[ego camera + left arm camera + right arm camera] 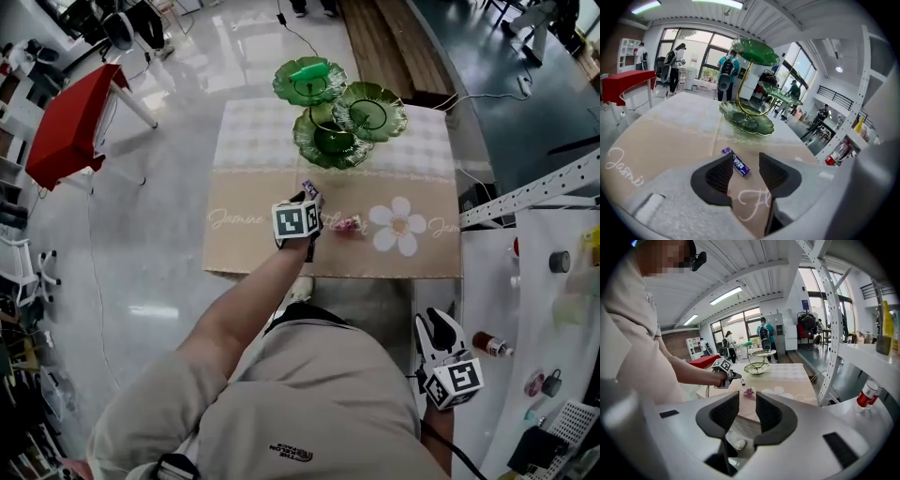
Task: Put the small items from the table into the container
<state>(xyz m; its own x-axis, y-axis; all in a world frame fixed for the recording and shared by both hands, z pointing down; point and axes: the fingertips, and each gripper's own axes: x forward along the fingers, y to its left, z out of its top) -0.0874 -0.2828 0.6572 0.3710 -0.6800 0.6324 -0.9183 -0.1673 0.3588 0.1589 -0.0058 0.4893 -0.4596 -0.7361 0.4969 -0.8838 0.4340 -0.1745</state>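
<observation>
A green three-tier leaf dish stand [337, 117] sits at the far edge of the beige tablecloth [253, 234], with a green item [309, 70] on its top tier. A purple wrapped stick [737, 161] lies flat on the cloth. My left gripper [746, 161] hovers low over it, jaws open, the stick showing in the gap just beyond the tips and not pressed. In the head view this gripper [309, 202] is near the cloth's middle. A small pink candy [349, 225] lies just right of it. My right gripper [433, 323] is off the table by the person's hip, open and empty.
A white shelf rack [553, 281] with bottles and small items stands close on the right. A red table [66, 131] stands on the floor at the left. Cables run along the floor behind the table. People stand far back by the windows [675, 61].
</observation>
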